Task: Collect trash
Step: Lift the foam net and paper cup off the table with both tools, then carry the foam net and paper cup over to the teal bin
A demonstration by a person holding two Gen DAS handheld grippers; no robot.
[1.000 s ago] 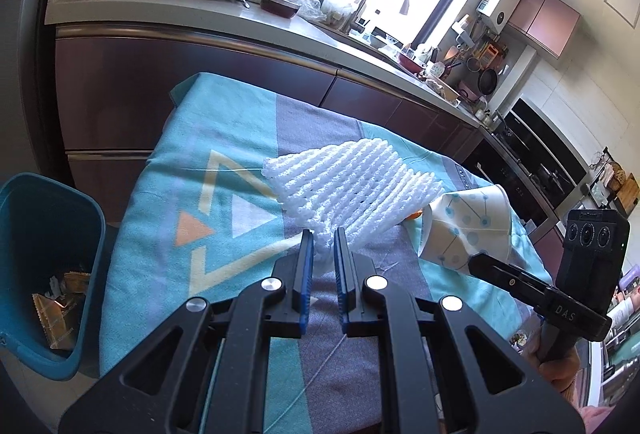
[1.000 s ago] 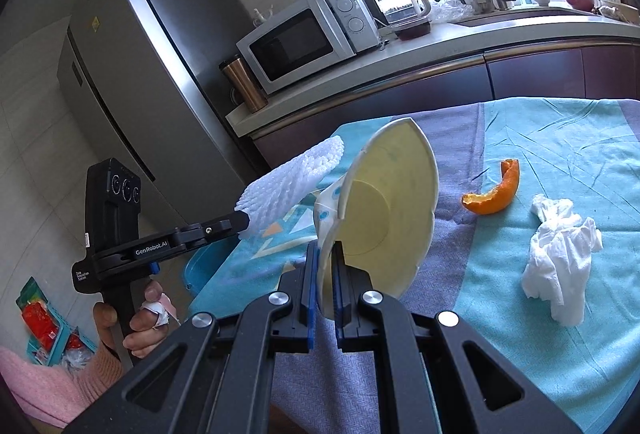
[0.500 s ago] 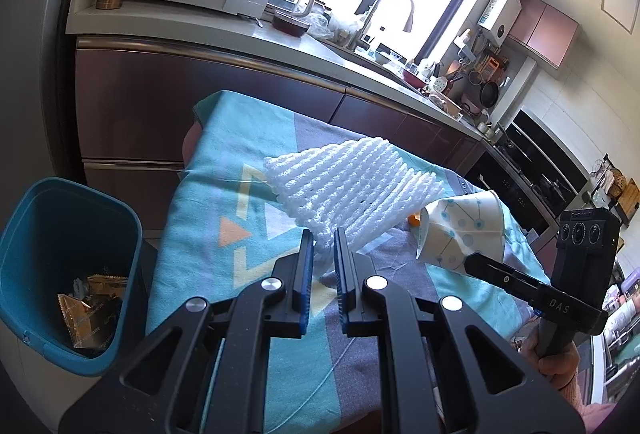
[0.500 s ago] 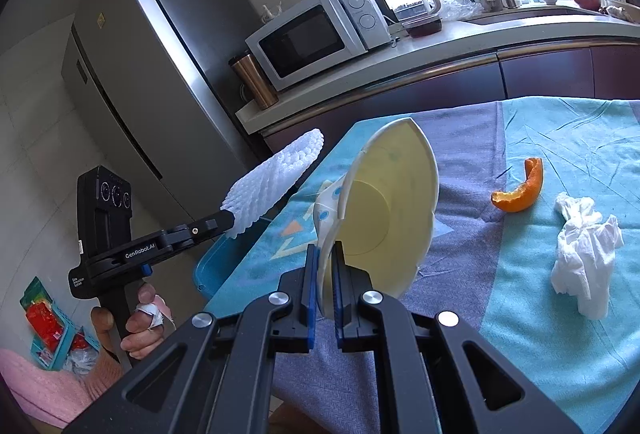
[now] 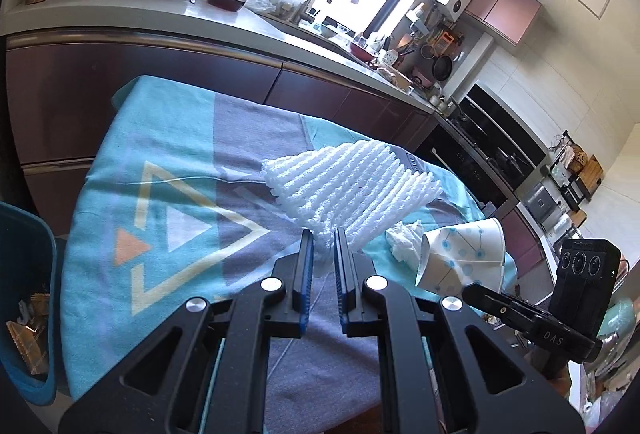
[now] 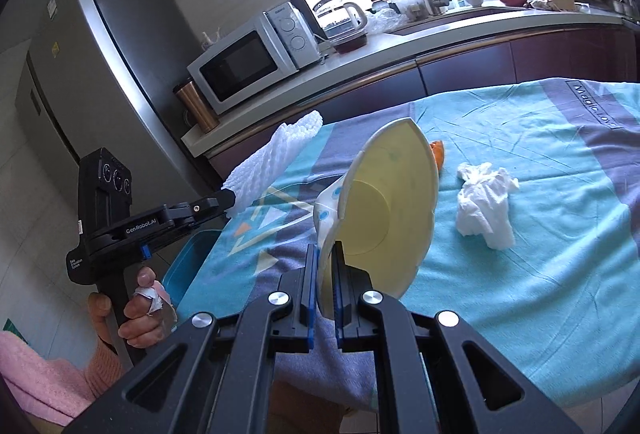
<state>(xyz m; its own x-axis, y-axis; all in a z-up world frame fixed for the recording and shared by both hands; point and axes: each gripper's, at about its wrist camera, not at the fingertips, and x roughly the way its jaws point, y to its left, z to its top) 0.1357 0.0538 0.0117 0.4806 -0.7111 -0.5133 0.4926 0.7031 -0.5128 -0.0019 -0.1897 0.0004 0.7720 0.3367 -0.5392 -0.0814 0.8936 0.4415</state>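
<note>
**Trash lifted in both grippers, bin now slipping to the left edge of view**

Foam netting (image 5: 352, 190) sits pinched at its near corner in my left gripper (image 5: 320, 246), jaws nearly closed on it. My right gripper (image 6: 324, 266) is clamped almost flat on the wall of a crushed paper cup (image 6: 384, 210), mouth facing me. Both pieces hang clear above the table.

Compared with a moment ago, my left camera has swung right: the teal bin (image 5: 28, 298), which filled the lower left corner, now shows only as a sliver at the left edge, and a crumpled tissue (image 5: 404, 238) has come into view. I judge neither load is over the bin yet, so I need to carry both back left.

Still lying on the blue patterned cloth (image 6: 540, 274): the tissue on the right, and an orange peel (image 6: 437, 150) mostly hidden behind the cup. Nothing blocks the route to the bin except my own two grippers, which travel close together.
</note>
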